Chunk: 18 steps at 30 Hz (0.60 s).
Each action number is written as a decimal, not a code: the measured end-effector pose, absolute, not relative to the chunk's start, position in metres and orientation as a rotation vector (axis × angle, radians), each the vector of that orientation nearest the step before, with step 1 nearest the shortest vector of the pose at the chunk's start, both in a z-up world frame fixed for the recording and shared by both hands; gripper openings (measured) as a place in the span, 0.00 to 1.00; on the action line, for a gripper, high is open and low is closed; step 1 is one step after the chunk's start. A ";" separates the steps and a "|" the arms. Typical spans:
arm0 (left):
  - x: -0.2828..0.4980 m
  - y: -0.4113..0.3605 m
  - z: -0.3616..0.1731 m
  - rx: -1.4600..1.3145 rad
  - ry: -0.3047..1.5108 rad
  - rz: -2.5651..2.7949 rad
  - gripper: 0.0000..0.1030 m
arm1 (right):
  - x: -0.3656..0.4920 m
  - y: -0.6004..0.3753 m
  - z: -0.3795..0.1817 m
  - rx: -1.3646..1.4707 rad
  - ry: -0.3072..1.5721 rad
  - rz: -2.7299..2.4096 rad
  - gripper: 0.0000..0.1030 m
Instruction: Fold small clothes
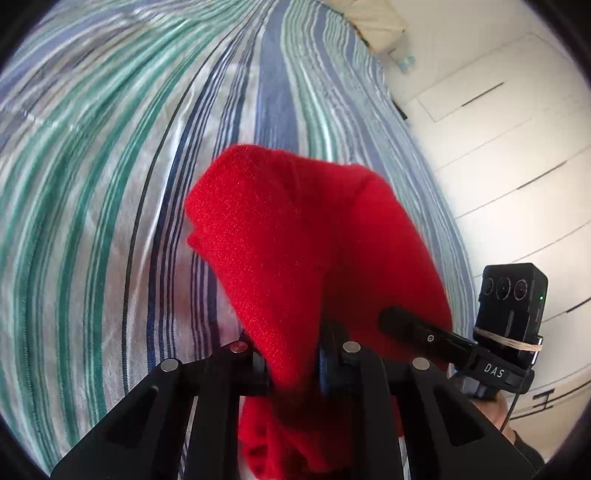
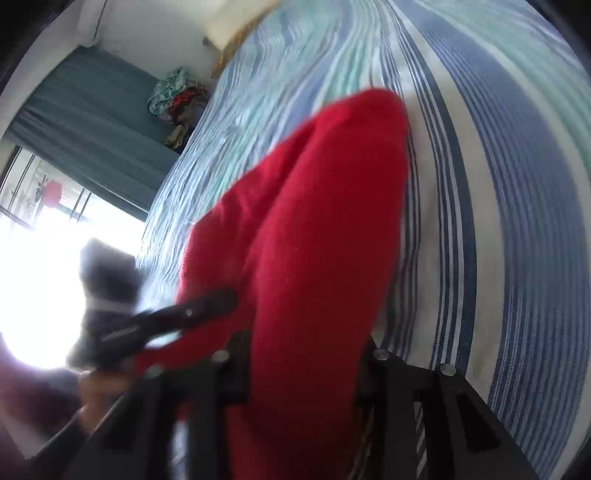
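Note:
A red knitted garment (image 1: 291, 236) hangs bunched between both grippers, lifted above the striped bedsheet (image 1: 110, 184). My left gripper (image 1: 295, 373) is shut on one edge of it; the cloth drapes over and hides the fingertips. My right gripper (image 2: 303, 369) is shut on the garment (image 2: 314, 229) too, with the fabric covering its fingers. The right gripper's black finger and camera unit (image 1: 509, 314) show at the right of the left wrist view, touching the cloth. The left gripper (image 2: 155, 317) shows blurred at the left of the right wrist view.
The bed with its blue, green and white striped sheet (image 2: 498, 184) fills both views. A pile of mixed clothes (image 2: 177, 99) lies at the bed's far edge by a teal curtain (image 2: 92, 122). White cupboard doors (image 1: 509, 147) stand right of the bed. A pillow (image 1: 376, 18) lies far off.

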State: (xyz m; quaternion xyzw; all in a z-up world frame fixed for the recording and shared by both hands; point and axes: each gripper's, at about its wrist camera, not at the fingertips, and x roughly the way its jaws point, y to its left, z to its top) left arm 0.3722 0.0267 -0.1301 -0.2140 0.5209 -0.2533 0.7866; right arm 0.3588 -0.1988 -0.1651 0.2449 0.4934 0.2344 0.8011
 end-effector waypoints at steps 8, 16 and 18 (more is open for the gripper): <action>0.352 0.027 -0.051 -0.435 1.020 -0.614 0.17 | 0.348 -0.192 -0.070 0.472 0.904 0.546 0.33; 0.294 0.036 -0.097 -0.161 1.108 -0.294 0.55 | 0.322 -0.234 -0.120 0.363 1.071 0.274 0.80; 0.259 0.043 -0.078 -0.083 1.022 -0.239 0.68 | 0.295 -0.259 -0.113 0.408 1.025 0.234 0.80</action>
